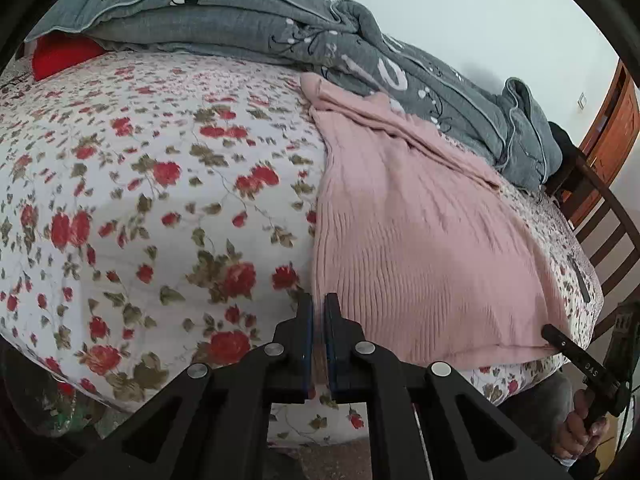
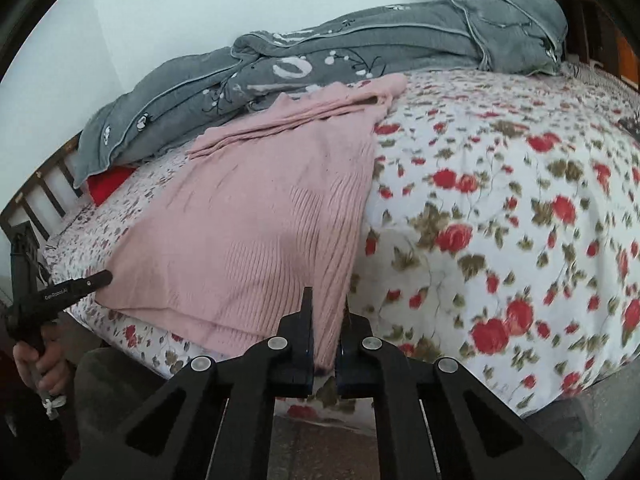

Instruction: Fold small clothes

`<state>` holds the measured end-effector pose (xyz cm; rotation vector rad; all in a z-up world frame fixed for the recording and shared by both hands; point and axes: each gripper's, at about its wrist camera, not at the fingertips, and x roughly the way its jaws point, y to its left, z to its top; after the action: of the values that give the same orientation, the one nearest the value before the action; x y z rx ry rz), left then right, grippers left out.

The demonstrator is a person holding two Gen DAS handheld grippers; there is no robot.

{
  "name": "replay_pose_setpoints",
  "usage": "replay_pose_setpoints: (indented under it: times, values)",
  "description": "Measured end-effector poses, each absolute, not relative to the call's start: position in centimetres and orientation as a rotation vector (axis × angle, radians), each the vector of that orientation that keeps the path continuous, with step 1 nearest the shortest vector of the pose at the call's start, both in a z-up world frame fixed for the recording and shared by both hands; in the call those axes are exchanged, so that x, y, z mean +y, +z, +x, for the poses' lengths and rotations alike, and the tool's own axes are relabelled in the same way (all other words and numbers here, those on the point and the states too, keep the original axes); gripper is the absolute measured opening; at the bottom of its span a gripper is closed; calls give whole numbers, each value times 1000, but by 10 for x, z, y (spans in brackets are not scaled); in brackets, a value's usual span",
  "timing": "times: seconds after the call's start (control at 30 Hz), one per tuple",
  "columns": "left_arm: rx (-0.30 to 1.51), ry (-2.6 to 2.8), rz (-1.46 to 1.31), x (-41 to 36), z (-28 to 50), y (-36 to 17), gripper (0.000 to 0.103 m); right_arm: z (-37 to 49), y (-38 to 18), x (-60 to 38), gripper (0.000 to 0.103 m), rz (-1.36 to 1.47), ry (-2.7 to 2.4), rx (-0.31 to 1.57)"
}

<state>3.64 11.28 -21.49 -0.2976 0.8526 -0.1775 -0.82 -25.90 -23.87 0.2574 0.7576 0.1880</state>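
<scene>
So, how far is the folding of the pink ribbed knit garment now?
Done, it seems: the pink ribbed knit garment lies spread on the white sheet with red flowers, sleeves apparently folded in at the far end. In hand: the left gripper and right gripper are shut on its two near corners. Left: carrying the near hem over towards the grey quilt.
</scene>
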Motion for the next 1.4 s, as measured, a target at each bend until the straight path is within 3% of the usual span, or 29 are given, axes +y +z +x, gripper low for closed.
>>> replay_pose_setpoints:
  times: [0.13,0.2,0.23,0.3,0.33,0.43,0.47,0.5,0.53,0.87,0.93,1.1,1.4]
  values:
    - [892,-185,-279,104,36,-219,8,1,-246,-254,8,253,166,814]
    - [888,-193,-274,101,34,-218,15,-2,-236,-253,12,244,166,783]
    - [889,-202,-271,98,34,-219,22,-4,-231,-251,18,223,158,763]
    - [894,-208,-268,94,34,-221,28,-3,-229,-248,46,189,150,748]
    - [895,-206,-269,93,35,-222,29,-1,-231,-248,48,181,151,747]
    - [892,-196,-274,91,35,-226,29,9,-247,-250,46,196,154,808]
    - [896,-194,-270,92,35,-225,24,8,-249,-251,38,196,143,796]
    - [894,-184,-266,94,35,-225,7,5,-248,-252,17,185,135,780]
    - [887,-180,-273,98,33,-223,7,4,-248,-254,6,194,165,788]
    - [887,-220,-320,104,31,-227,7,0,-247,-250,7,185,145,770]
    - [889,-219,-323,103,32,-230,8,0,-247,-250,9,192,145,768]
    - [861,-236,-365,110,28,-234,9,-2,-251,-256,27,187,132,750]
    - [816,-197,-299,100,22,-232,11,-7,-256,-253,30,143,153,690]
